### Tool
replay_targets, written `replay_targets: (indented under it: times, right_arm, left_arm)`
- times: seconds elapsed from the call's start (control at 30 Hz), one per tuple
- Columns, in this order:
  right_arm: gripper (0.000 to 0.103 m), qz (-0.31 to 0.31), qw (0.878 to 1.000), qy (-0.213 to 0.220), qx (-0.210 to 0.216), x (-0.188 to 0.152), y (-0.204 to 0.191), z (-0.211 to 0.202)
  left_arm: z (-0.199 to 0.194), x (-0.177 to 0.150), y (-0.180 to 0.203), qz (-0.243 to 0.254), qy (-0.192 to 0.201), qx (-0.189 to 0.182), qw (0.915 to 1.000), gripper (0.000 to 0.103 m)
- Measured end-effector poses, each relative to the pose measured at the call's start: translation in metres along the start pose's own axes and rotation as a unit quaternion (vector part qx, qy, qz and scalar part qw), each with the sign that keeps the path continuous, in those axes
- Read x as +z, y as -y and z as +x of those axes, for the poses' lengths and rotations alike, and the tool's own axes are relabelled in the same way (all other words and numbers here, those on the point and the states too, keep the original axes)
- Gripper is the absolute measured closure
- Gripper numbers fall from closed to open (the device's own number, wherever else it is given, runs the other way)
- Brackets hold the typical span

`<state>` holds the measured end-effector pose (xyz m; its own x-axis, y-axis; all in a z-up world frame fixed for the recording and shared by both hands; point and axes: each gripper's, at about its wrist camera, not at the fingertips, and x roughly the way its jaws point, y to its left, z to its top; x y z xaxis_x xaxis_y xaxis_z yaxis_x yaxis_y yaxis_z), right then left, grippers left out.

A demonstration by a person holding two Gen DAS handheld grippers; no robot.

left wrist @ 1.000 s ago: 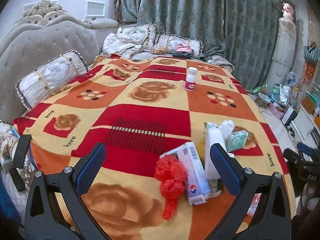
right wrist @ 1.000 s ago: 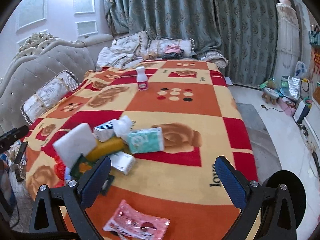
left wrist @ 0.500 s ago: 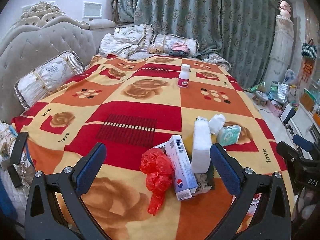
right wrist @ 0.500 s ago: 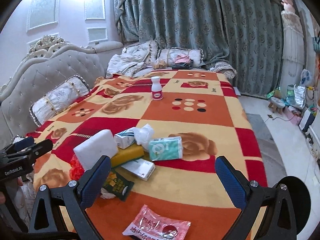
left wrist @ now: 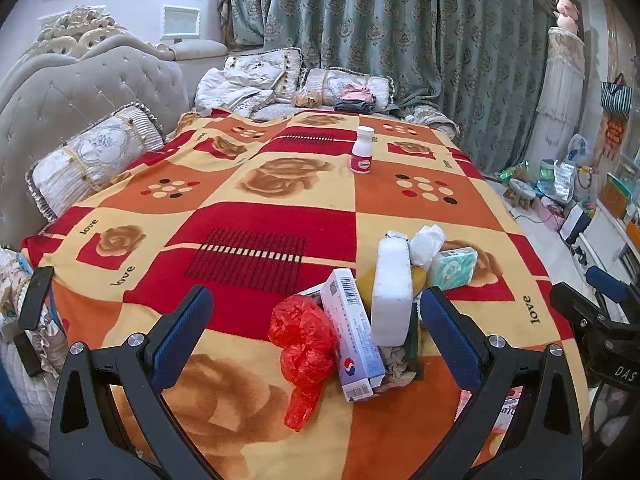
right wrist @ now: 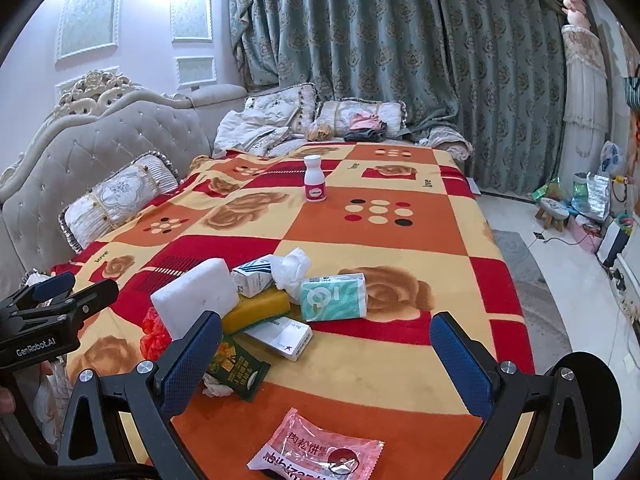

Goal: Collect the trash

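Home bedroom. Large bed (right wrist: 400,248) under a fleece blanket (left wrist: 256,216) in red, orange and cream squares, printed with roses and the word "love". Grey tufted headboard (right wrist: 100,148) with carved cream crest on the left. Embroidered bolster pillow (right wrist: 116,200) against it; more pillows and folded clothes (right wrist: 366,124) piled at the far end. Heavy teal damask curtains (right wrist: 400,40) with swags cover the far wall; panelled wall mouldings (right wrist: 88,12) beside them. Pale tiled floor (right wrist: 520,216) to the right holds household clutter: small wooden stool (right wrist: 554,210), foil bags, cables. Lived-in, domestic.
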<state>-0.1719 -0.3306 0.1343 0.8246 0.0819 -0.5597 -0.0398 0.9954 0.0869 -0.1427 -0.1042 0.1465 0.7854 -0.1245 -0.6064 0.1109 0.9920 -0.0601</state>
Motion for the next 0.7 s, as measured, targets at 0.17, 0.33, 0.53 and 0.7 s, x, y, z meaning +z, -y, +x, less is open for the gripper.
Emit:
replay_targets:
  times: [0.17, 0.33, 0.53, 0.7]
  right_arm:
    - [0.0, -0.002, 1.0, 0.004, -0.006, -0.0017, -0.0012, 0.0001]
    - [0.0, 0.0, 1.0, 0.002, -0.006, -0.0039, -0.0006, 0.0009]
    - [0.0, -0.004, 1.0, -0.001, -0.006, -0.0049, -0.0006, 0.0019]
    - [0.0, -0.005, 1.0, -0.006, -0.004, -0.0065, -0.0014, 0.0033]
  left_arm:
    - [0.0032, -0.0019, 0.0019, 0.003, -0.005, -0.001, 1.0, 0.0]
    - [0.0034, -0.0019, 0.0027, 0.001, -0.005, -0.001, 1.0, 0.0]
    - [0.005, -0.004, 0.0037, 0.003, -0.005, -0.004, 1.0, 0.0]
    - [0.0055, -0.0049, 0.0043, 0.001, -0.005, -0.005, 1.0, 0.0]
